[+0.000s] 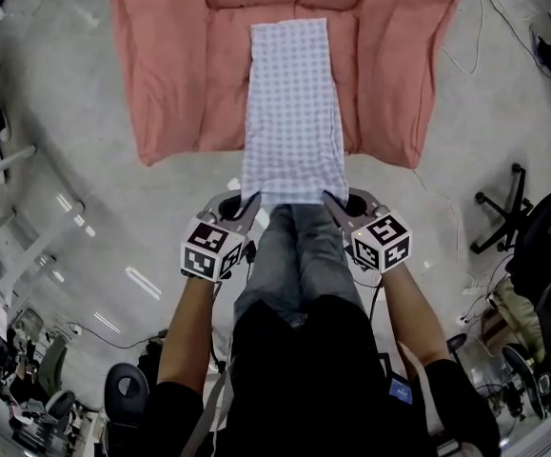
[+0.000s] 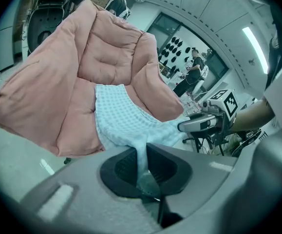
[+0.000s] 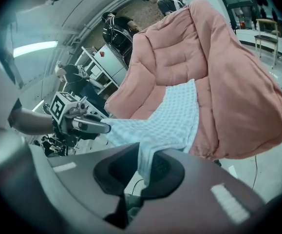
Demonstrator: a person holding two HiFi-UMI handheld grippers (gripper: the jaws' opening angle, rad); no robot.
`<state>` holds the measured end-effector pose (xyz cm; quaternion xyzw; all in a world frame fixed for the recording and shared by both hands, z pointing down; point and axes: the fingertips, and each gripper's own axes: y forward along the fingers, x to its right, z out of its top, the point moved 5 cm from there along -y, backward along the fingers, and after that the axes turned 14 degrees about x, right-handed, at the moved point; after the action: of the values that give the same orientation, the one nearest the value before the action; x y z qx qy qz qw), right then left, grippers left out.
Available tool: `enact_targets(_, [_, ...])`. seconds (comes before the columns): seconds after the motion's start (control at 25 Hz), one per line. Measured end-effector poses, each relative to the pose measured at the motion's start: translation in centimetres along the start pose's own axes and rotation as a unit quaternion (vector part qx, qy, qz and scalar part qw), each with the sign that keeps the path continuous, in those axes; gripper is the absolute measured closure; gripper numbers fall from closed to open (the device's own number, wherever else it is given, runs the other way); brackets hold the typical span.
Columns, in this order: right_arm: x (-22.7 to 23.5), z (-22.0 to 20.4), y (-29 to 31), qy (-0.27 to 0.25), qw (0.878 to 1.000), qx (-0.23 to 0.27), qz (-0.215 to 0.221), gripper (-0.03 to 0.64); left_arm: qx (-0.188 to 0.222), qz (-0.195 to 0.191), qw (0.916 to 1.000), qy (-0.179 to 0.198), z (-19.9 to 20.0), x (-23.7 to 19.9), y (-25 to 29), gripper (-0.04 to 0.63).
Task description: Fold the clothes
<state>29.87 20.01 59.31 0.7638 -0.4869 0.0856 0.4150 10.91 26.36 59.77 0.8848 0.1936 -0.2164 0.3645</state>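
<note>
A pale checked cloth (image 1: 292, 112) lies lengthwise down the seat of a pink padded chair (image 1: 175, 74), its near edge hanging past the chair's front. My left gripper (image 1: 246, 204) is shut on the cloth's near left corner, and my right gripper (image 1: 336, 202) is shut on the near right corner. In the left gripper view the cloth (image 2: 126, 123) runs from the chair into the left gripper (image 2: 143, 164). The right gripper view shows the cloth (image 3: 175, 118) drawn between the pads of the right gripper (image 3: 144, 168), with the other gripper (image 3: 84, 123) across from it.
The chair stands on a grey floor (image 1: 75, 160). A black office chair (image 1: 532, 227) is at the right, cables trail at the upper right, and racks and clutter fill the lower left. People stand in the background of both gripper views. My legs (image 1: 294, 255) are below the cloth's edge.
</note>
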Motion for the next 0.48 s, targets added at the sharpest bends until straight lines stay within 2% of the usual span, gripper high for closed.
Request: enact_targets(0.48, [5.3,12.0,3.2,-0.030,0.996,0.083,0.023,0.603,0.095,-0.025,0.9950,0.018,11.5,-3.7,3.3,0.565])
